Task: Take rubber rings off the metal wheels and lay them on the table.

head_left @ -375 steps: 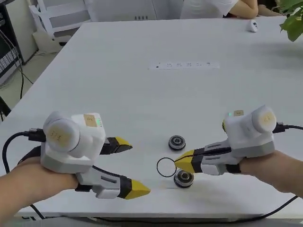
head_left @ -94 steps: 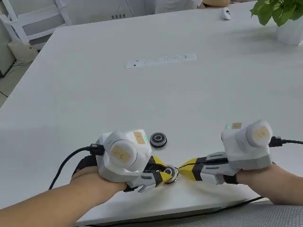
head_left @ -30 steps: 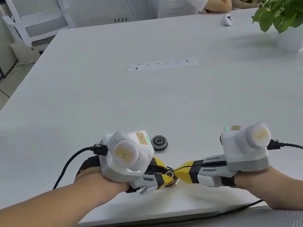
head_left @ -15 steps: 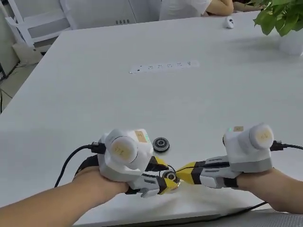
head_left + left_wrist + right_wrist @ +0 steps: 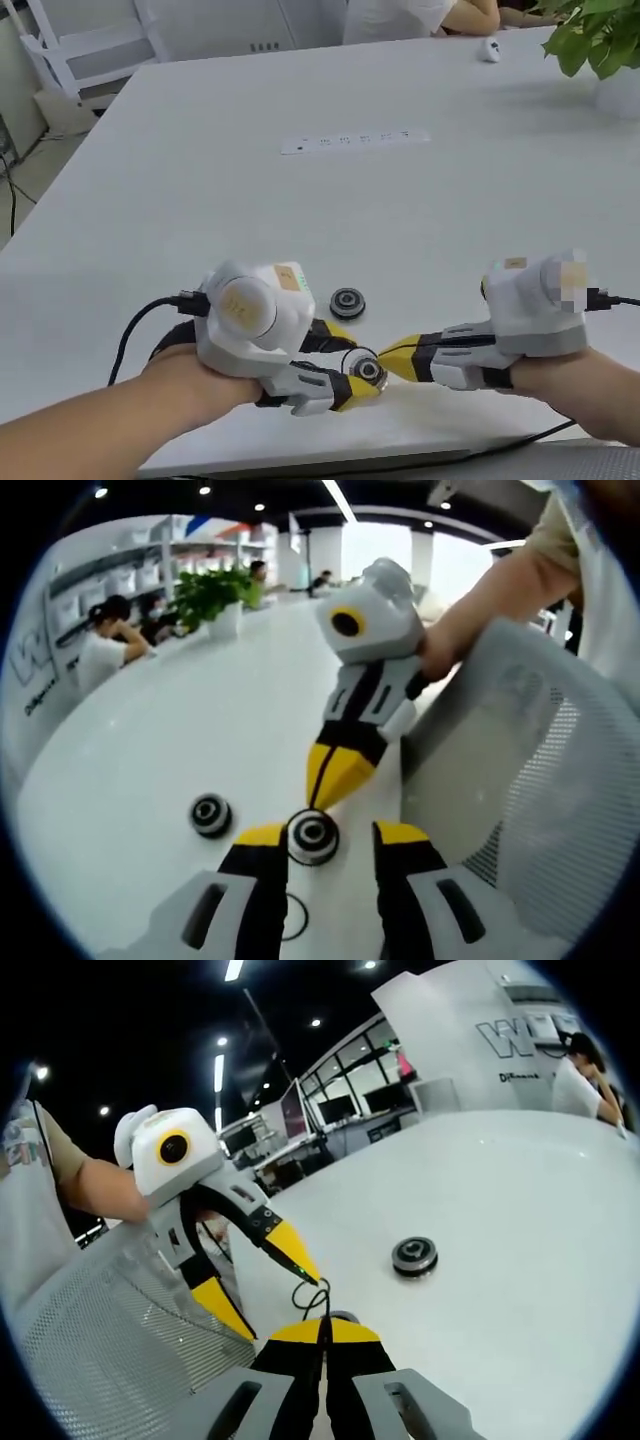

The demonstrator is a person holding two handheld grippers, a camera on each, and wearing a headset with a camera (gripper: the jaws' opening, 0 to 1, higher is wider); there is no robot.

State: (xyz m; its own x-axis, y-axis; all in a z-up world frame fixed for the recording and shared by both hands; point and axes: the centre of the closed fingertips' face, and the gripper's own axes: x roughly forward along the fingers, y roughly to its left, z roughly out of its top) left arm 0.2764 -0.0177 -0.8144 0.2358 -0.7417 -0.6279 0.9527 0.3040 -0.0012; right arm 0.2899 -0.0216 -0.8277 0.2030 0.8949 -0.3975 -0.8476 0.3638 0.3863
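A metal wheel (image 5: 365,371) sits between the spread jaws of my left gripper (image 5: 345,363), close to the table's front edge. In the left gripper view this wheel (image 5: 313,837) lies against one jaw, with a gap to the other. My right gripper (image 5: 384,360) points at the wheel from the right, jaws together. In the right gripper view a thin black rubber ring (image 5: 311,1300) loops up from its shut tips (image 5: 322,1332). A second wheel (image 5: 347,302) lies a little farther back. A loose rubber ring (image 5: 290,917) lies flat on the table under my left gripper.
A white power strip (image 5: 357,141) lies mid-table. A potted plant (image 5: 595,35) stands at the far right, and a person sits at the far end. The table's front edge (image 5: 400,445) runs just below both grippers. A grey mesh chair (image 5: 520,780) is behind it.
Since 12.5 s ago my left gripper has moved in around the near wheel, opposite the right gripper. Over the last second both grippers have stayed at the wheel; the camera has shifted slightly.
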